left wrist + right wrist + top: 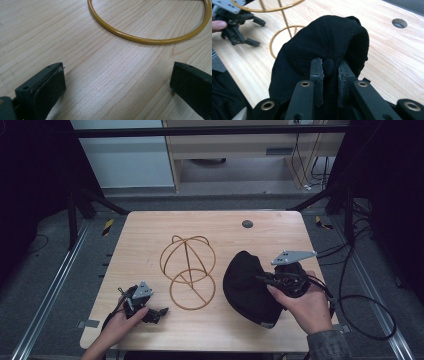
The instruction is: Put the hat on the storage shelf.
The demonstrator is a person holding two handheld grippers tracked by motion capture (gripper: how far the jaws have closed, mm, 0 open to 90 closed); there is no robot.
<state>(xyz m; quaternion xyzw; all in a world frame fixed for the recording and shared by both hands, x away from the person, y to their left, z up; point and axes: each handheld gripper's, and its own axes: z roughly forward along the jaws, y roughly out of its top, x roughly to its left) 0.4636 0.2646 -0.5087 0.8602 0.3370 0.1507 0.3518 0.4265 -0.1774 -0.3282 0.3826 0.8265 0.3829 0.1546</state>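
The black cap [322,50], soft and crumpled, lies right of the gold wire stand [188,272]; the right gripper [330,72] pinches its fabric. The left gripper [117,82] rests near-left, jaws apart.

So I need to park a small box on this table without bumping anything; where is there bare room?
Bare wood lies along the far edge around the round hole, and down the left side beyond the wire stand. It is crowded in the middle and near right: the stand's ring, the black cap pinched by the right gripper, and the open left gripper near the front.
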